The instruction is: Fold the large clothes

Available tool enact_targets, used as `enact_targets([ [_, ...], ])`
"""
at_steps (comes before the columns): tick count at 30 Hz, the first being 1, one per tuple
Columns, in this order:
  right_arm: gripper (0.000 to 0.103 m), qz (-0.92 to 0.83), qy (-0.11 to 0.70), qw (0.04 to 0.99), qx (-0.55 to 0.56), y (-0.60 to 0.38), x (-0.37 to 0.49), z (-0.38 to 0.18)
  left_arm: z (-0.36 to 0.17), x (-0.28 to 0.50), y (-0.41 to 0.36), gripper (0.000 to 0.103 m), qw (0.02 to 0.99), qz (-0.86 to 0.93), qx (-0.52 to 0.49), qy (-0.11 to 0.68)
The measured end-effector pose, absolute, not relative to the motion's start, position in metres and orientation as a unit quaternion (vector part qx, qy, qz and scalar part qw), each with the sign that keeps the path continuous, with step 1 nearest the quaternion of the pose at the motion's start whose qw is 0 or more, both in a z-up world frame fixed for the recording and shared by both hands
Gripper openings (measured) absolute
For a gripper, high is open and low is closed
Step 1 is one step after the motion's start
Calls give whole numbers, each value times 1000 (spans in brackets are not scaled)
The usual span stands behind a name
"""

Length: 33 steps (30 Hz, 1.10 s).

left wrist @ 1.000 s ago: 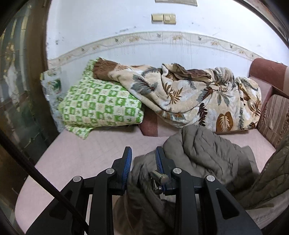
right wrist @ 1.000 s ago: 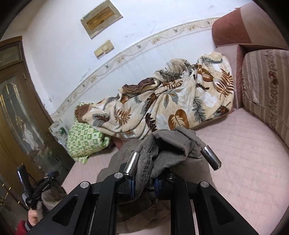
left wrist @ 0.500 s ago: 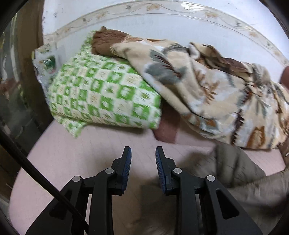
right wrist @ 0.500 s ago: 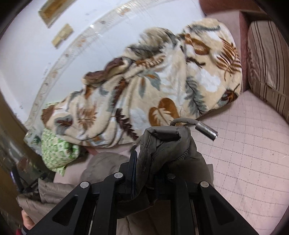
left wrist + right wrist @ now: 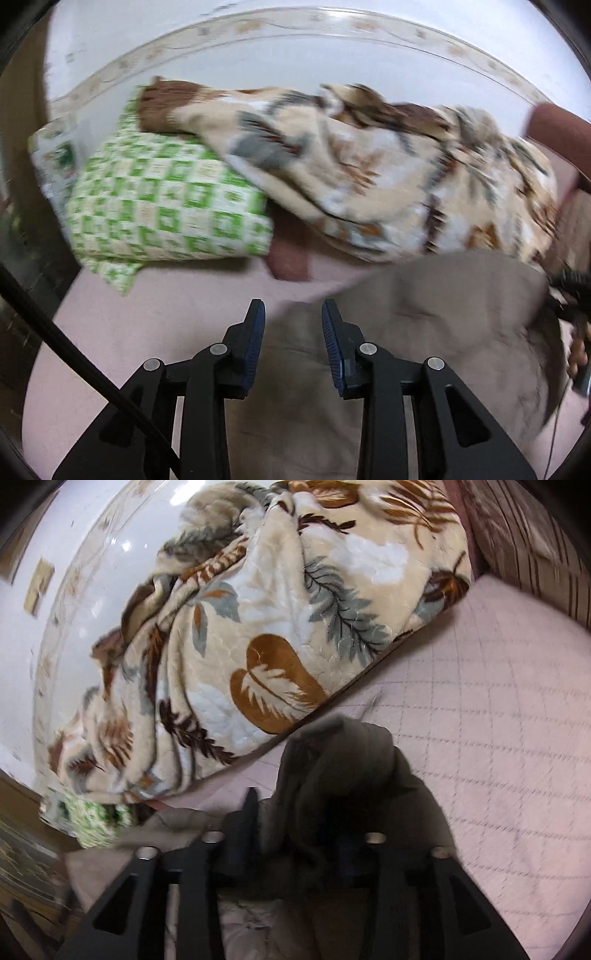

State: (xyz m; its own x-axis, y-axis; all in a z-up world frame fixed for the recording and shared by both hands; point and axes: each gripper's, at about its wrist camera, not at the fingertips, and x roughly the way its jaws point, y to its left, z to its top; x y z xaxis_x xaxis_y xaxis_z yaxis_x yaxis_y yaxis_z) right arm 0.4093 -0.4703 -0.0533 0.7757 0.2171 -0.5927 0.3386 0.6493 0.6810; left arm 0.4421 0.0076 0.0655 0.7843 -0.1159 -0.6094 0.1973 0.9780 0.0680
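Observation:
An olive-grey padded jacket (image 5: 424, 317) lies spread on the pink bed cover. In the left wrist view my left gripper (image 5: 293, 325) hovers over the jacket's near left edge. Its blue pads (image 5: 255, 332) stand apart and are opening, with nothing pinched between them. In the right wrist view a bunched fold of the jacket (image 5: 343, 760) stands between the fingers of my right gripper (image 5: 299, 812). Those jaws are opening and a gap shows beside the left finger. The fabric hides the right finger. This view is dark near the jaws.
A leaf-patterned beige blanket (image 5: 258, 627) is heaped along the white wall, over a green checked pillow (image 5: 166, 206). The quilted pink cover (image 5: 498, 738) stretches right toward a striped cushion (image 5: 535, 546). A black cable (image 5: 74, 350) crosses the lower left. A hand (image 5: 576, 354) shows at the right edge.
The left gripper let go of the jacket, moved along the bed and opened a little. The right gripper sank toward the bed, and its jaws spread around the jacket bunch.

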Motion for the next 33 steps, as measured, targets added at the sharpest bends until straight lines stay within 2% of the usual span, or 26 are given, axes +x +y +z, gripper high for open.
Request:
enact_targets([
  [2,66,-28,315,842,438,-478,396,-46,61,432,-11,31,937,-107,76,323],
  [5,67,-16,305,847,436,-482,377,-31,50,419,-39,31,930,-137,100,326],
  [11,67,30,329,892,309,-425,348,-7,8,422,-76,31,910,-155,132,362],
  [15,67,25,363,912,192,-369,349,-26,-21,446,-84,31,895,-134,132,404],
  [21,67,-10,398,912,101,-352,366,-64,-53,471,-91,32,877,-118,152,440],
  [28,67,-10,440,891,113,-366,382,-93,-78,486,-96,32,875,-114,146,448],
  [33,67,-16,447,887,117,-369,381,-91,-64,476,-93,32,880,-102,143,441],
])
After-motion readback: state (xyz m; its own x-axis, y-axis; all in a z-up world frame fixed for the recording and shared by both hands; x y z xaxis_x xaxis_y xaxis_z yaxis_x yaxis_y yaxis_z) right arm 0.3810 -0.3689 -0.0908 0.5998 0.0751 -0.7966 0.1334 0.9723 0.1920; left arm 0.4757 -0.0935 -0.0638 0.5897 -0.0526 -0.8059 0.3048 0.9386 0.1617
